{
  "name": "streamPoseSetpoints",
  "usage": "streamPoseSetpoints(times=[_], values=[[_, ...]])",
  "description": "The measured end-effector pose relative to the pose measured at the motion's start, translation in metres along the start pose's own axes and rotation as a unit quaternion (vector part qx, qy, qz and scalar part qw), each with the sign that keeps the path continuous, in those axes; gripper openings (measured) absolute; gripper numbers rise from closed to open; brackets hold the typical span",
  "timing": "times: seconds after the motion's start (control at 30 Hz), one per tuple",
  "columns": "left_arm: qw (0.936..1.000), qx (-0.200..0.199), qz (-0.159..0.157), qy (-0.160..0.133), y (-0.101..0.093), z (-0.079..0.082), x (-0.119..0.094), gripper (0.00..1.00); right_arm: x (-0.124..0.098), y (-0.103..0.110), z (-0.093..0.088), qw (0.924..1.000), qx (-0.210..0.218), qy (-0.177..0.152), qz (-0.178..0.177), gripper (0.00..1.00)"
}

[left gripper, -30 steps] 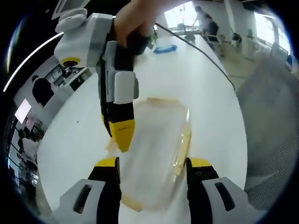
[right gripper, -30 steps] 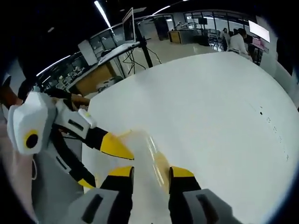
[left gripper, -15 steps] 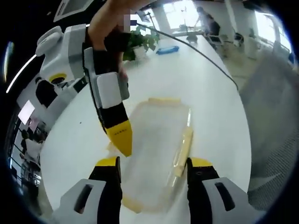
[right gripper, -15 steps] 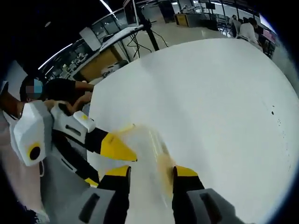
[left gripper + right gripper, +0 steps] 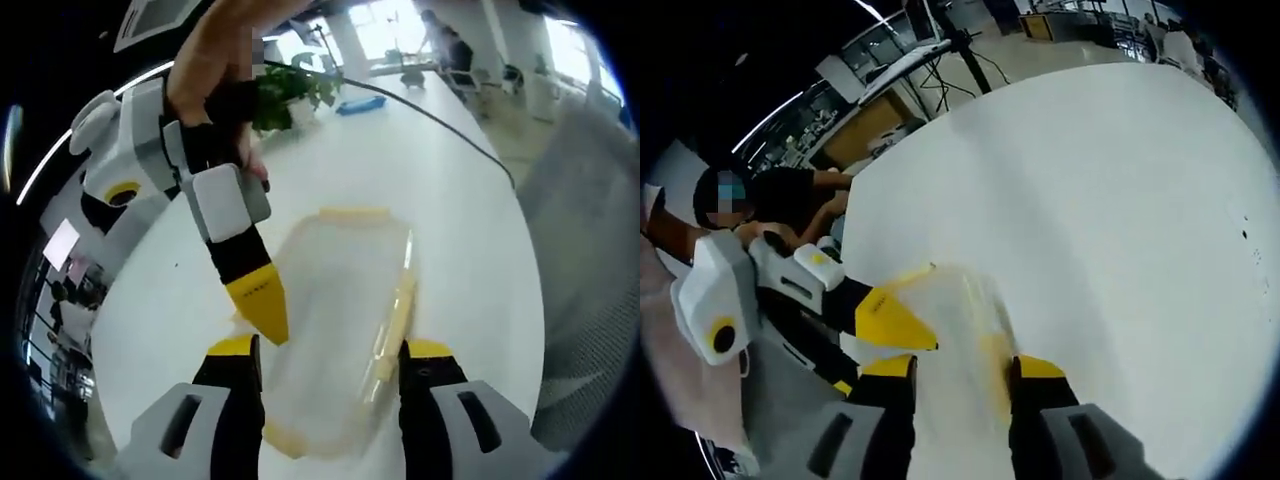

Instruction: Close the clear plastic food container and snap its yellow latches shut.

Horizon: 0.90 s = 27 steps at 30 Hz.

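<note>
Left gripper (image 5: 320, 365): two black jaws with yellow tips rise from the bottom of the left gripper view; they stand apart, one on each long side of the container, and hold nothing.

Right gripper (image 5: 962, 368): in its own view the two yellow-tipped jaws are also apart, with the near end of the container between them; nothing is gripped. In the left gripper view it comes from the upper left, held by a hand (image 5: 215, 70); its body is white and black plastic, and its yellow pointed tip (image 5: 262, 308) is at the left rim of the container. If it touches the rim, I cannot tell.

Clear rectangular plastic food container (image 5: 335, 320): one piece, lying flat on the table just beyond the left jaws. The lid is on top; the walls are cloudy and transparent. Its long axis goes away from the left gripper camera, a little tilted to the right.

Yellow latches: three visible in the left gripper view, pale yellow plastic strips. One long latch (image 5: 392, 325) on the right side, one (image 5: 355, 213) on the far short end, one (image 5: 290, 443) at the near corner.

White round table (image 5: 440, 200): smooth, matte surface.

Blue flat object (image 5: 357, 104): one, at the far end of the table, well apart from the container.

Green plant (image 5: 290, 90): one, leafy, behind the hand.
</note>
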<state>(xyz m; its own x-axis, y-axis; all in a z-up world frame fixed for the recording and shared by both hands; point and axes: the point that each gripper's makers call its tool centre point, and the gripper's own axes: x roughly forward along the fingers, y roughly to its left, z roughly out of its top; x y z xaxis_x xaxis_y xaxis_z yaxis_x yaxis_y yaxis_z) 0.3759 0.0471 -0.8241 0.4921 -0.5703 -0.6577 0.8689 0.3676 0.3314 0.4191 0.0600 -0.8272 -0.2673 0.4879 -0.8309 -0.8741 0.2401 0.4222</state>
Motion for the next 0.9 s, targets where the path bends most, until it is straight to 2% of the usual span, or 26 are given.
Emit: streamPoseSetpoints(times=[0.2,0.53,0.9], values=[[1.0000,-0.002,-0.001,-0.004,-0.0017,0.0010,-0.0009,0.50,0.0016,0.0021,0.0003,0.9997,-0.002,-0.022,-0.006,0.35],[1.0000,0.000,0.005,-0.005,-0.0040,0.0013,-0.0007,0.51,0.0034,0.0026,0.0034,0.9991,-0.003,-0.037,-0.020,0.37],[1.0000,0.000,0.007,0.001,-0.0047,0.0013,-0.0009,0.52,0.0027,0.0038,0.0051,0.9961,-0.003,-0.069,-0.055,0.39]])
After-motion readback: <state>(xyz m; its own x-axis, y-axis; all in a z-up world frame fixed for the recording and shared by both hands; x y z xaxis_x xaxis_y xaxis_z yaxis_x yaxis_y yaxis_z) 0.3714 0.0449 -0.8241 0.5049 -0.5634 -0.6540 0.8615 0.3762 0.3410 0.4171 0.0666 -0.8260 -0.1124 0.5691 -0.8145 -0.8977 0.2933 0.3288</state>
